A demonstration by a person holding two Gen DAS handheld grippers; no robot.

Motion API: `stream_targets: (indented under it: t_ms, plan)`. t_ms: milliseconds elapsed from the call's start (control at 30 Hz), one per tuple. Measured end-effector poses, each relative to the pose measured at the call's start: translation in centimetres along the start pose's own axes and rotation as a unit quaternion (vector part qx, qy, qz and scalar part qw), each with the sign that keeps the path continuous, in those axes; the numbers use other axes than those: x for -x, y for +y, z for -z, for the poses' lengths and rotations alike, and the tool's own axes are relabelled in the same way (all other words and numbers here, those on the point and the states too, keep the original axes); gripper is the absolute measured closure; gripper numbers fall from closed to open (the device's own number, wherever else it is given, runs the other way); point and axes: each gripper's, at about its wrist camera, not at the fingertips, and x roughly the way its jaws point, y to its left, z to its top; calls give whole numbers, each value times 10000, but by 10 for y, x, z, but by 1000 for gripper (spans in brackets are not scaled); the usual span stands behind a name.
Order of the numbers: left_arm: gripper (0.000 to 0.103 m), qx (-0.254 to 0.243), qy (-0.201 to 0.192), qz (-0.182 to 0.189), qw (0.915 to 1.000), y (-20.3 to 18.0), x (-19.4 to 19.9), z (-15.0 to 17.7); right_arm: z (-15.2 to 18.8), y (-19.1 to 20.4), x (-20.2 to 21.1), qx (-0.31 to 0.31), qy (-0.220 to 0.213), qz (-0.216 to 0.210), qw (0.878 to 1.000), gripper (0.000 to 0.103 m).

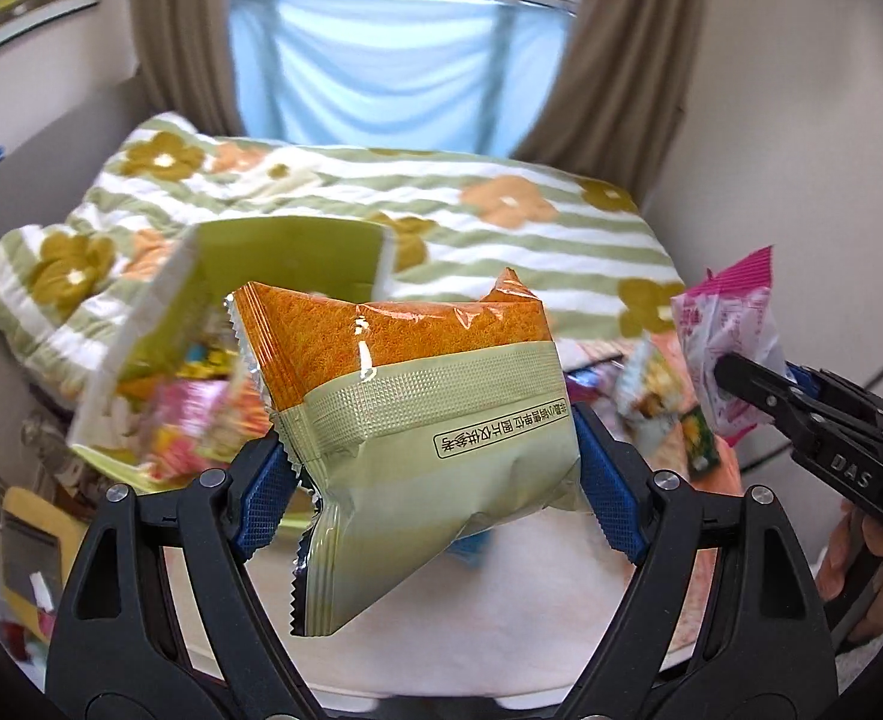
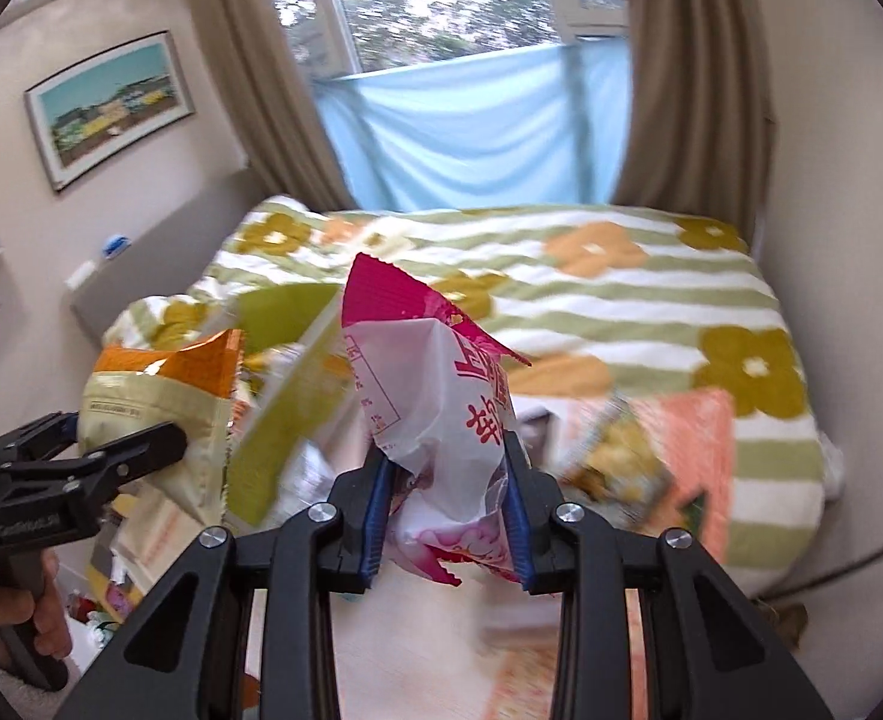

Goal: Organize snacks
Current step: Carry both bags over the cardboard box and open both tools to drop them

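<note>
We hold a snack in each gripper, both lifted clear of the table. Our left gripper (image 1: pixel 435 468) has its jaws set fairly wide, pressed on the two sides of an orange and pale green packet (image 1: pixel 417 396); the blue pads (image 1: pixel 612 492) dent the wrapper where they bite. The packet hangs tilted, its crimped end pointing down toward the near edge of the table (image 1: pixel 549 612).

Our right gripper (image 2: pixel 450 504) has its jaws drawn narrow, pinching a pink and white packet (image 2: pixel 435 402) that stands up between the fingers, its pink crimped top uppermost.

Beyond the left packet sits a green box (image 1: pixel 297 258), open, with bright wrappers inside, though blur hides what they are. It is at the table's far left side. More loose snacks (image 1: pixel 657 384) lie near the table's far right edge, on an orange cloth (image 2: pixel 693 438).

Behind the table is a bed with a flowered striped blanket (image 2: pixel 621 300), then curtains (image 1: pixel 609 78) and a window.
</note>
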Motion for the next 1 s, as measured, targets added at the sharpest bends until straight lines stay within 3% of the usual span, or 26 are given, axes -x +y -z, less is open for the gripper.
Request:
stream_targets:
  t_ms: [200, 500, 800, 1000]
  plan:
    - [21, 195, 17, -169, 9997, 74, -1, -19, -23, 58, -30, 194, -71, -384, 9990, 72]
    - [21, 195, 486, -52, 9986, 175, -40, -31, -37, 135, -94, 81, 239, -700, 9972, 72]
    - [21, -146, 1066, 412, 9933, 223, -99, -20, -25, 176, -142, -313, 634, -423, 9966, 72]
    - [10, -282, 1168, 685, 9904, 239, -121, -28, -14, 190, -156, -649, 763, -138, 9949, 72]
